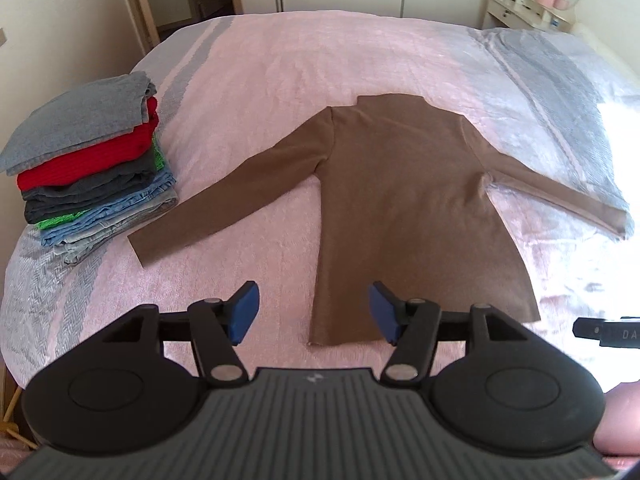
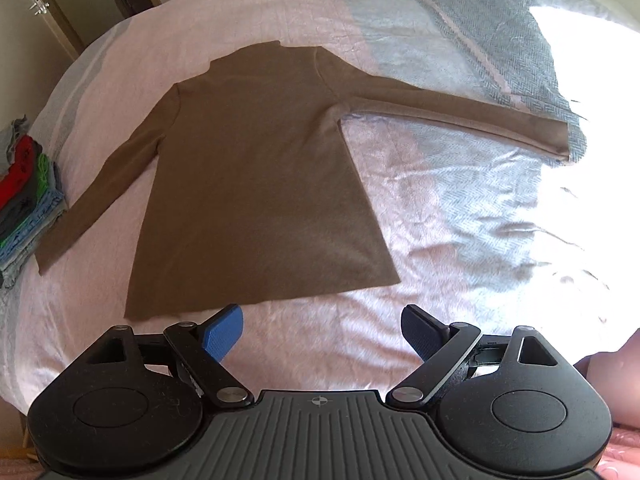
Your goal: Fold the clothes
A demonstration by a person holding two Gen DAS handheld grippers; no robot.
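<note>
A brown long-sleeved top (image 1: 404, 196) lies flat on the bed, collar away from me, both sleeves spread out to the sides. It also shows in the right wrist view (image 2: 256, 184). My left gripper (image 1: 314, 312) is open and empty, hovering over the near left corner of the hem. My right gripper (image 2: 322, 334) is open and empty, just in front of the hem near its right part. Neither gripper touches the top.
A stack of folded clothes (image 1: 92, 160), grey on top, then red, dark, green and denim, sits at the bed's left edge and shows in the right wrist view (image 2: 28, 188). The pink and grey bedspread (image 1: 280, 64) covers the bed. A dresser (image 1: 524, 8) stands at the back right.
</note>
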